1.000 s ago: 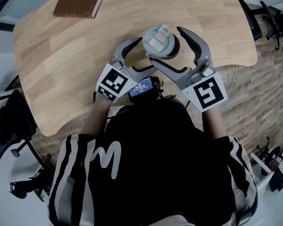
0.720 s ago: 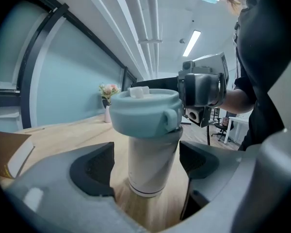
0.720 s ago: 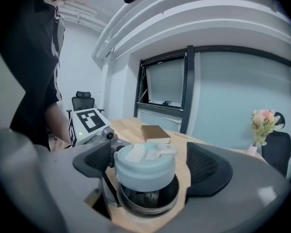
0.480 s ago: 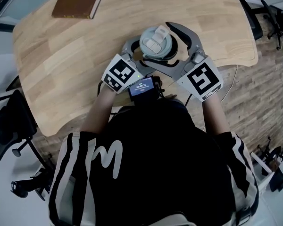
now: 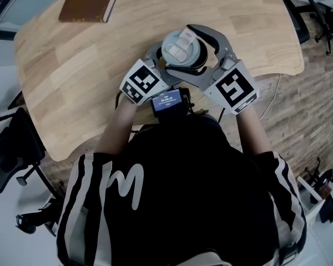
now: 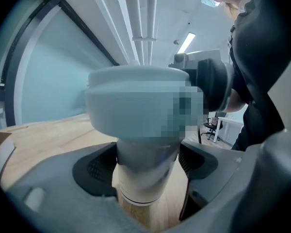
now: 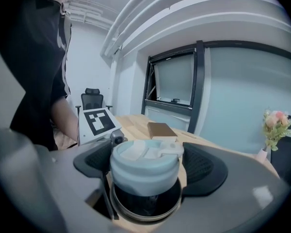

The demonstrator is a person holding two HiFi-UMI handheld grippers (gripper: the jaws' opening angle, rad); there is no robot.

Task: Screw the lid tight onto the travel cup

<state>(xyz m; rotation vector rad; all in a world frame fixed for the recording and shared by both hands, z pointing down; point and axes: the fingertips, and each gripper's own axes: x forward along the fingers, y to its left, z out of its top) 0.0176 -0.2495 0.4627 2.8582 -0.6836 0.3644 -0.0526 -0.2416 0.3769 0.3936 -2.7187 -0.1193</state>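
The travel cup stands on the wooden table (image 5: 72,82) with its pale blue-grey lid (image 5: 180,47) on top. In the left gripper view, my left gripper (image 6: 148,169) is shut low on the cup's body (image 6: 145,178), both black pads against it. In the head view this gripper (image 5: 165,64) is mostly hidden under the lid. My right gripper (image 5: 186,51) surrounds the lid higher up. Its jaws have just been opening and stand wide. In the right gripper view the lid (image 7: 144,161) sits between this gripper's (image 7: 145,166) pads, very close but not pressed.
A brown book (image 5: 89,3) lies at the table's far left and is also seen beyond the cup, the book (image 7: 160,130). A small screen device (image 5: 167,100) sits between my wrists. Office chairs (image 5: 11,148) stand beside the table. Flowers (image 7: 276,120) are at the right.
A second ago both grippers stood open on either side of the cup, short of it. Both have since moved forward around it, the left one closing on the body.
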